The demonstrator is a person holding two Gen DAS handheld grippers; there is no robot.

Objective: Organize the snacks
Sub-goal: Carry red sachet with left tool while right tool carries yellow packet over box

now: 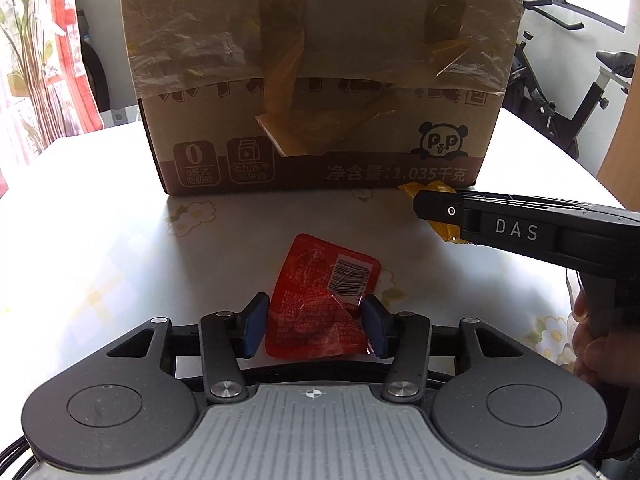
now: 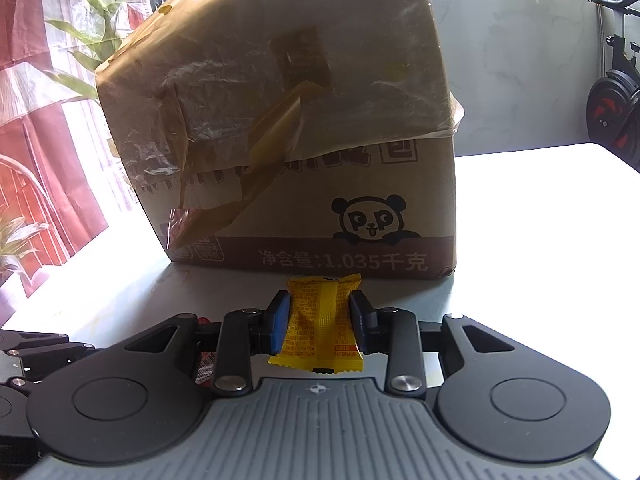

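My left gripper [image 1: 315, 322] is shut on a red snack packet [image 1: 325, 296], its pads pressing both sides, low over the white floral table [image 1: 120, 248]. My right gripper [image 2: 320, 322] is shut on a yellow snack packet [image 2: 320, 320]. In the left wrist view the right gripper [image 1: 436, 208] shows side-on at the right, with the yellow packet [image 1: 444, 232] poking out. A tall cardboard box [image 1: 320, 80] with a panda logo and loose tape stands just behind both grippers; it also fills the right wrist view [image 2: 304, 140].
An exercise bike [image 1: 568, 92] stands beyond the table's right edge. Red curtains and a plant [image 2: 60, 100] are at the left. The left gripper's body [image 2: 24, 360] sits at the lower left of the right wrist view.
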